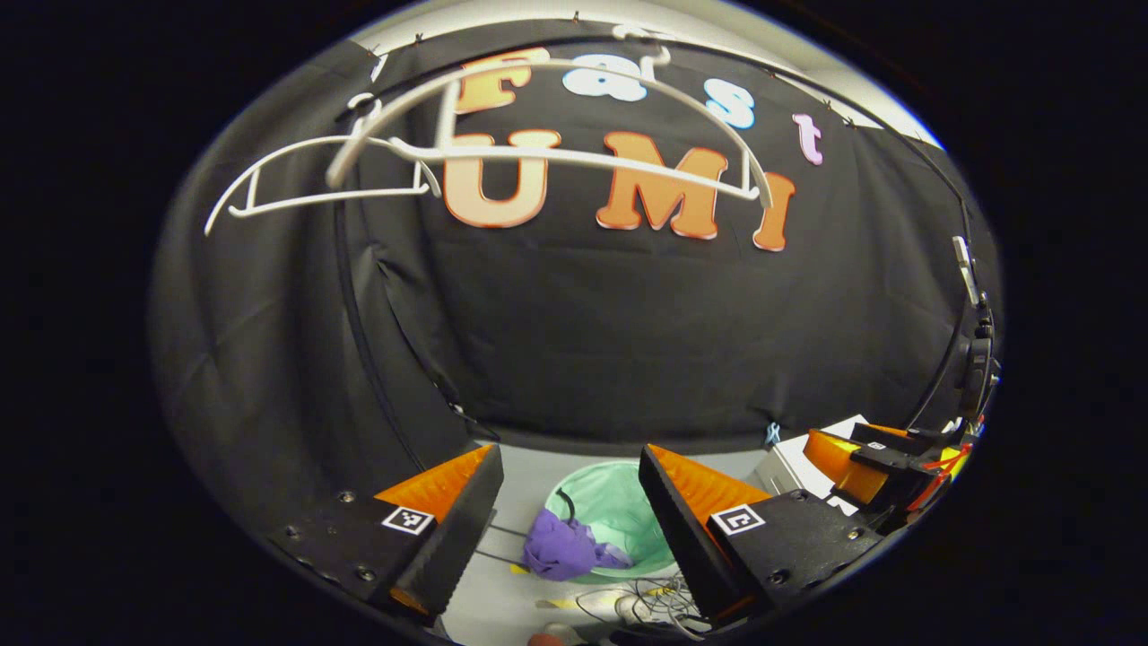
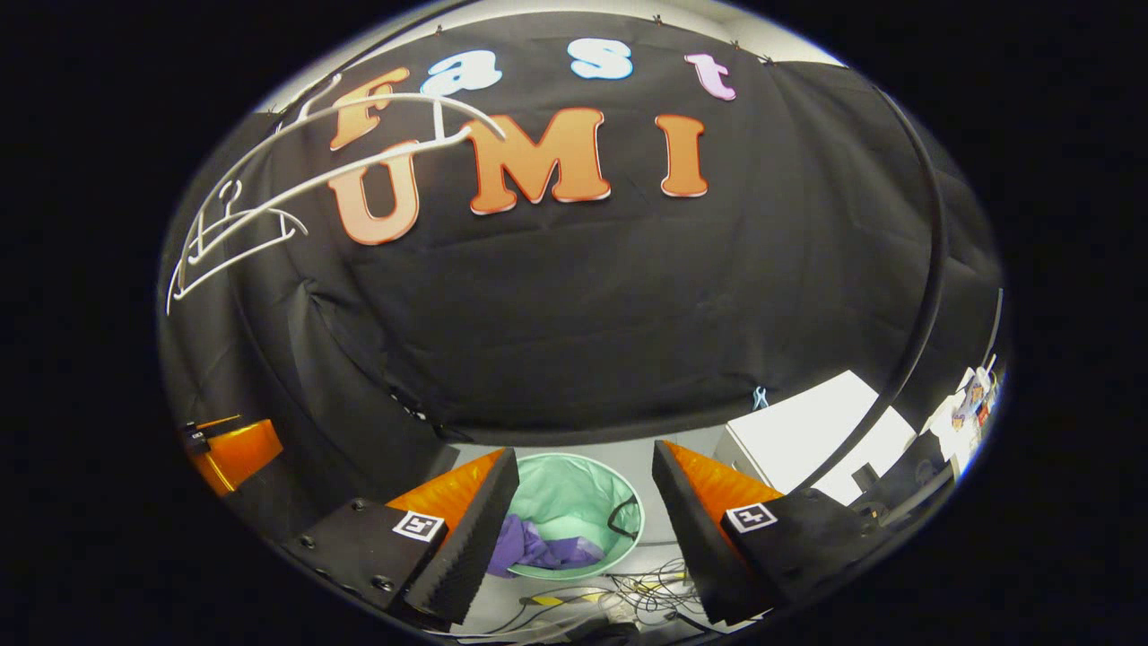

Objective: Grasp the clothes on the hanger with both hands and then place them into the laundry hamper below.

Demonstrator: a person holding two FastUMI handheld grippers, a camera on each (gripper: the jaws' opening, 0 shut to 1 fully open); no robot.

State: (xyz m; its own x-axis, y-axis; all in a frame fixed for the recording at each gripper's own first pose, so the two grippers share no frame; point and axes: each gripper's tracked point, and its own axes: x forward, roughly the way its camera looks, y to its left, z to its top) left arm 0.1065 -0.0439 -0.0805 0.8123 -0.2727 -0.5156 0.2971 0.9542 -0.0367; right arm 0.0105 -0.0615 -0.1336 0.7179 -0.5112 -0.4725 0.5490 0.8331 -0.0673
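Purple garment (image 1: 563,547) already lies in my green hamper (image 1: 619,502), hangers (image 1: 574,157) bare; left gripper (image 1: 567,529) and right gripper (image 2: 583,529) both spread, empty—task looks done.

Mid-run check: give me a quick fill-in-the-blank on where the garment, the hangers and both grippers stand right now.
1. The purple garment lies inside the green ____.
2. The white hangers overhead carry ____ clothes.
3. The left gripper and right gripper both have their fingers ____.
4. Loose cables lie on the ____ in front of the hamper.

Missing words: hamper; no; open; floor
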